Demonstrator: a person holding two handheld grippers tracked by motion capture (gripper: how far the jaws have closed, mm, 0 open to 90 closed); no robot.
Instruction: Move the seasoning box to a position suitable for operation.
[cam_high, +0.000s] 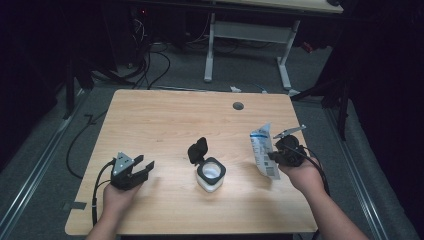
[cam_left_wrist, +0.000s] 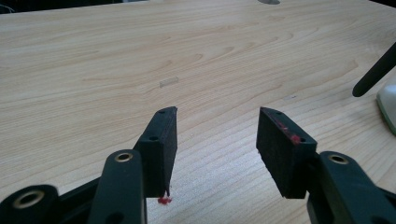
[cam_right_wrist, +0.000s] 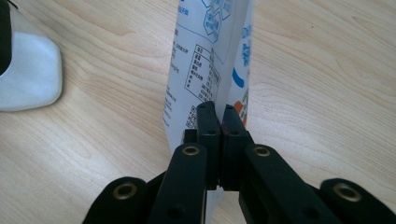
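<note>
- High view: left gripper (cam_high: 141, 168) rests low on the desk (cam_high: 165, 120), jaws apart and empty; right gripper (cam_high: 274, 156), forearm angled inward, holds a white pouch (cam_high: 263, 150) upright beside the open white container (cam_high: 210, 175).
- Left gripper view: jaws parted over bare wood.
- Right gripper view: jaws pinched tight on the pouch's edge.

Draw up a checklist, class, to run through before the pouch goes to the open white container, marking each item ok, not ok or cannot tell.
1. Right claw clamped on the pouch: ok.
2. White container upright on the table: ok.
3. Container's black lid flipped open: ok.
4. Left claw open, nothing between its pads: ok.
5. Pouch top torn open for pouring: cannot tell.
6. Left claw steadying the container: not ok, it sits apart.
</note>
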